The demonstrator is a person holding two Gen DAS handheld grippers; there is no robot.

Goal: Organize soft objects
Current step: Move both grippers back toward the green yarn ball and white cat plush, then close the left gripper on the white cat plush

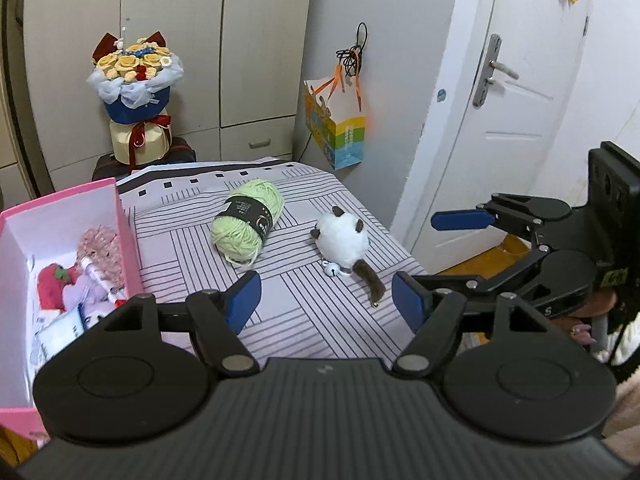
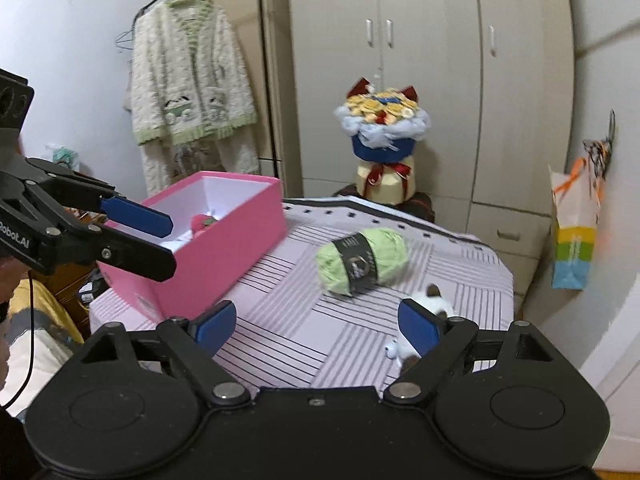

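Note:
A green yarn ball [image 1: 246,222] [image 2: 362,260] with a black band lies on the striped tablecloth [image 1: 180,248]. To its right lies a white and brown plush cat [image 1: 344,240] [image 2: 430,300] with a small bell, partly hidden behind a finger in the right wrist view. At the table's left stands an open pink box [image 1: 124,232] [image 2: 224,248] holding a red strawberry plush [image 1: 56,282] and other soft items. My left gripper [image 1: 326,300] [image 2: 168,240] is open and empty, near the box. My right gripper [image 2: 318,326] [image 1: 444,250] is open and empty, just short of the cat.
A flower bouquet [image 1: 134,76] [image 2: 384,120] stands behind the table on a dark case. A colourful paper bag [image 1: 340,128] [image 2: 572,240] hangs on the wall to the right, beside a white door [image 1: 500,100]. A fluffy cardigan [image 2: 188,80] hangs at the back left.

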